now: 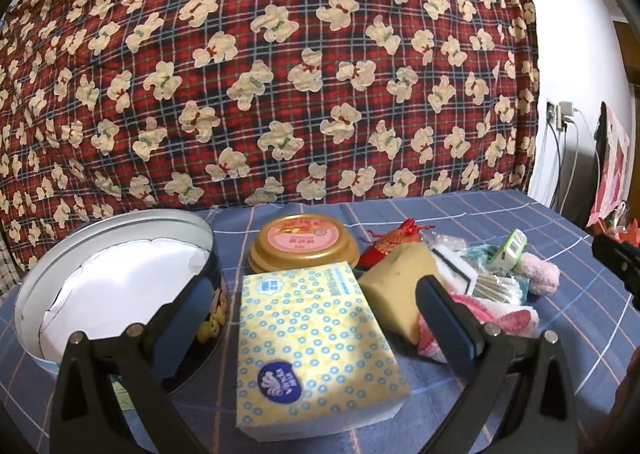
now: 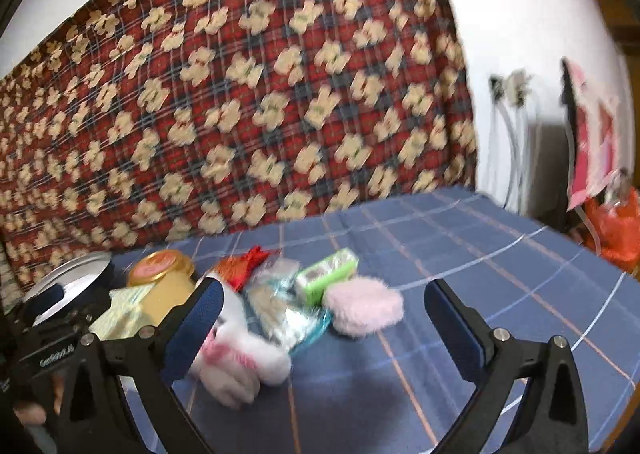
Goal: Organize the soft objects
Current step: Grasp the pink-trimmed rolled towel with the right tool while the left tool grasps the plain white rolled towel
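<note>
My left gripper [image 1: 316,294] is open around a yellow tissue pack [image 1: 316,342] with blue rings, which lies flat between the fingers, apart from both. Left of it stands an open round tin [image 1: 116,286] lined with white paper. Right of the pack lie a yellow sponge [image 1: 400,278], a pink-and-white cloth [image 1: 508,318], a red pouch [image 1: 388,246] and a fluffy pink puff [image 1: 540,274]. My right gripper [image 2: 324,306] is open and empty above the pile; the puff [image 2: 364,306] lies between its fingers and the pink-white cloth [image 2: 236,366] by the left finger.
A gold-lidded tub [image 1: 304,246] stands behind the tissue pack. A green-white packet [image 2: 326,274] and a shiny wrapped bundle [image 2: 288,314] lie in the pile. A blue checked cloth [image 2: 460,254] covers the table. A red teddy-print blanket [image 1: 280,74] hangs behind. Cables and bags are at the right.
</note>
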Demonstrator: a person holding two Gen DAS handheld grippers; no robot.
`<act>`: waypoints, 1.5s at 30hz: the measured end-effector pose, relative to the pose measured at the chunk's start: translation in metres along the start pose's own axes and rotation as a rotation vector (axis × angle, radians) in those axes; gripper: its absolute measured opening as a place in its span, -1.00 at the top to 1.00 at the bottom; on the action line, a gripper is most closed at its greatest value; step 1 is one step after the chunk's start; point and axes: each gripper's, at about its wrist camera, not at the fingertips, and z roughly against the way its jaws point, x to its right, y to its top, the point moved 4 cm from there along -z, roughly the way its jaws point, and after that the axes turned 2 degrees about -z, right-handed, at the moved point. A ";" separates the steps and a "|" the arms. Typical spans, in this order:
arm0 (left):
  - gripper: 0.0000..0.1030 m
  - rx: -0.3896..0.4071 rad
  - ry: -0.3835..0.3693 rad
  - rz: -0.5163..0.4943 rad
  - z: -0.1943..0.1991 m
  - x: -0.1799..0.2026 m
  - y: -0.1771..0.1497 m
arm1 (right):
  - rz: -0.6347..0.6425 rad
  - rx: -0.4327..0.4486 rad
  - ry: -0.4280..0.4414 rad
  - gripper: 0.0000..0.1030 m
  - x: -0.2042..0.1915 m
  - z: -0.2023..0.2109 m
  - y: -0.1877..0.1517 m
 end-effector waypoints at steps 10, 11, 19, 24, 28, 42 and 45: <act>-0.98 -0.030 -0.029 -0.036 0.026 -0.011 -0.012 | 0.346 -0.177 0.212 -0.97 -0.078 -0.025 -0.022; -0.98 -0.030 -0.026 -0.035 0.028 -0.013 -0.012 | 0.405 -0.194 0.218 -0.97 -0.090 -0.032 -0.025; -0.97 -0.009 -0.013 -0.022 0.040 -0.037 -0.002 | 0.636 -0.388 0.168 -0.34 -0.109 -0.084 -0.058; -0.97 -0.011 -0.046 -0.040 0.037 -0.032 0.005 | 0.558 -0.367 0.214 0.40 -0.096 -0.068 -0.046; -0.97 -0.021 -0.086 -0.047 0.031 -0.018 0.006 | 0.414 -0.327 0.270 0.45 -0.073 -0.050 -0.027; -0.88 -0.051 -0.222 -0.096 0.022 0.045 0.016 | 0.090 -0.118 0.157 0.45 0.022 -0.004 0.006; -0.88 -0.089 -0.303 -0.133 0.025 0.075 0.006 | 0.086 -0.125 0.148 0.45 0.029 -0.004 0.000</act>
